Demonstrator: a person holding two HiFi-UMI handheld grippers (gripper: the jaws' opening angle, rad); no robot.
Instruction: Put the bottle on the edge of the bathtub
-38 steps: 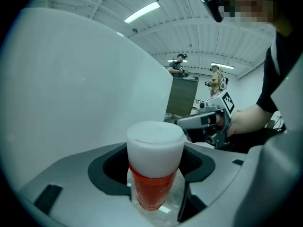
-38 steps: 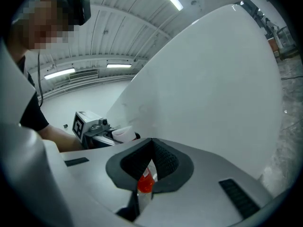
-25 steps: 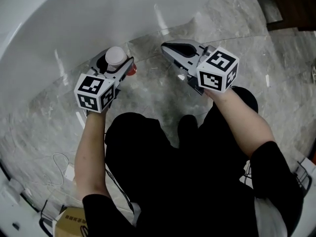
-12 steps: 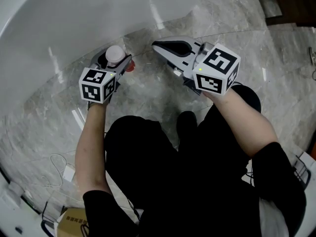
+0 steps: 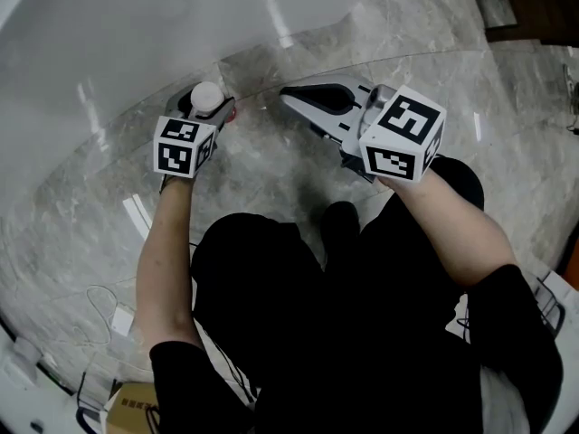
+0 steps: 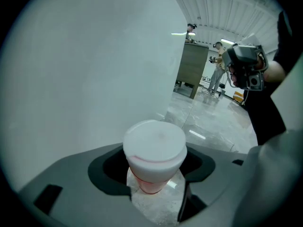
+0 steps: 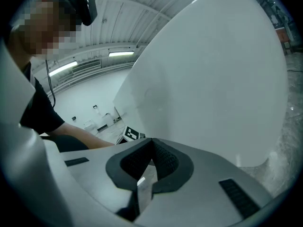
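L gripper (image 5: 211, 108), grey plastic w/ a black-and-white marker cube at its back, is clamped on a small bottle w/ white round cap and pink-red body (image 5: 207, 97). In the left gripper view the bottle (image 6: 155, 148) stands upright btw the two jaws. The dark pads (image 6: 105, 172) grip it on either side just below the cap, and the cap sticks up above the jaws toward the camera. Under the bottle, thru the gap btw the jaws, grey marble floor (image 6: 155, 205) shows. Can't tell if the base touches it.

In the head view the bottle sits low beside the outer wall of the white glossy bathtub (image 5: 127, 34), near where the wall meets the floor (image 5: 271, 165). It is not yet on the tub's edge. In the left gripper view the tub wall (image 6: 85, 65) fills the left side, just behind the bottle.

R gripper (image 5: 288, 92), same grey build w/ a marker cube, points left toward the bottle, near it but apart. Right gripper view shows its jaws closed together, tips touching, nothing btw them (image 7: 152, 142). The tub wall (image 7: 213, 65) rises ahead of it. The person's bare forearm (image 5: 167, 260) leads down from the L gripper.
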